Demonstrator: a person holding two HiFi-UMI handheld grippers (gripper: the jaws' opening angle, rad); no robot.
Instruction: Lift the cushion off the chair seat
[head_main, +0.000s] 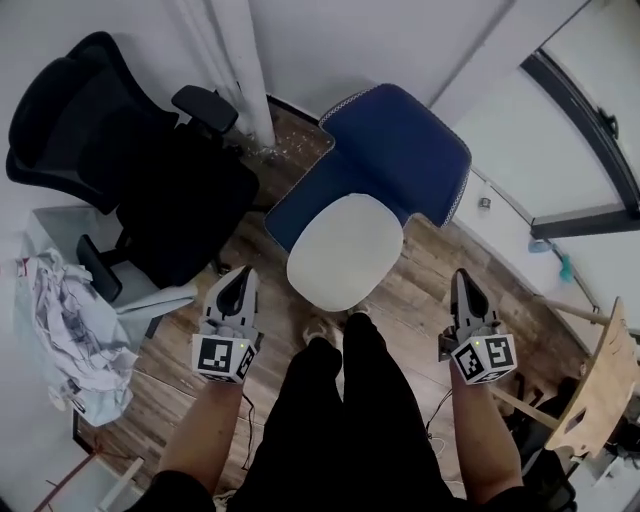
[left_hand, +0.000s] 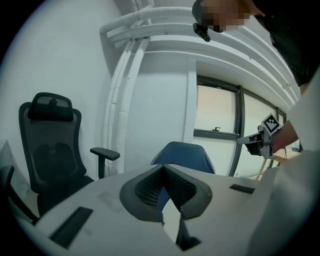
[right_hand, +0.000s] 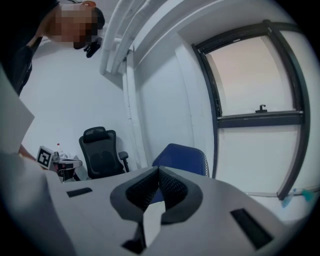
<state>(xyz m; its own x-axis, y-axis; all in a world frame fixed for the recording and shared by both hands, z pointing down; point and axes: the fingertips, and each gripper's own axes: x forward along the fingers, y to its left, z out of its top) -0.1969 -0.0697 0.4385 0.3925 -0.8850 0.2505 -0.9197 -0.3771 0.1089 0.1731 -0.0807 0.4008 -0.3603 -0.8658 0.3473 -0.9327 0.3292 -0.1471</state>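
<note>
A white oval cushion (head_main: 345, 250) lies on the seat of a blue chair (head_main: 400, 150) straight ahead of the person's legs. My left gripper (head_main: 240, 280) is held low, left of the cushion's near edge and apart from it, jaws shut on nothing. My right gripper (head_main: 463, 280) hangs right of the cushion, also shut and empty. In the left gripper view the shut jaws (left_hand: 162, 170) point at the blue chair back (left_hand: 182, 154). The right gripper view shows its shut jaws (right_hand: 159, 172) below the same chair back (right_hand: 182, 157).
A black office chair (head_main: 130, 170) stands close to the left of the blue chair. A heap of white cloth (head_main: 60, 320) lies on a unit at far left. A wooden stand (head_main: 600, 390) sits at the right, under the window wall. The floor is wood.
</note>
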